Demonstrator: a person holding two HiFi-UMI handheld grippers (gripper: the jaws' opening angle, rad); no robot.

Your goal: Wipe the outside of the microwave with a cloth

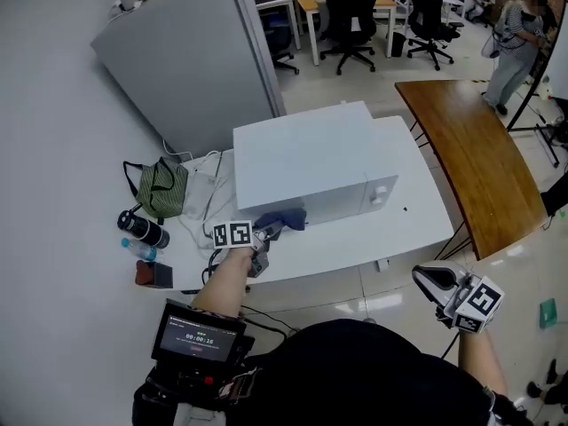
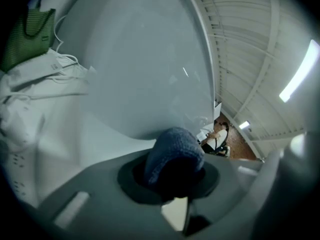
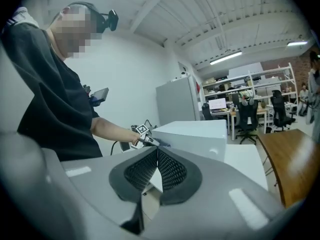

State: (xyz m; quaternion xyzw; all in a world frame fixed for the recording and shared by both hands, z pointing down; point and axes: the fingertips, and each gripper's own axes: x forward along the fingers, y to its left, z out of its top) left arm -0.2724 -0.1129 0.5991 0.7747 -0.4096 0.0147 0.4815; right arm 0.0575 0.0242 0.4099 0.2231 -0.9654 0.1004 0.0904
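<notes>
1. Head view: my left tongs (image 1: 269,232) clench the blue cloth (image 1: 289,217) and hold it against the lower left of the microwave (image 1: 311,162) front, placed for wiping.
2. My right tongs (image 1: 433,280) are closed on nothing and hang off the desk (image 1: 417,216), likely to stay clear.

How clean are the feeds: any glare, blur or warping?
Head view: evenly lit and sharp. Left gripper view: heavy fisheye bends the microwave, which carries a small glare streak; the cloth in the left tool is dark and soft. Right gripper view: black corners, otherwise sharp.
</notes>
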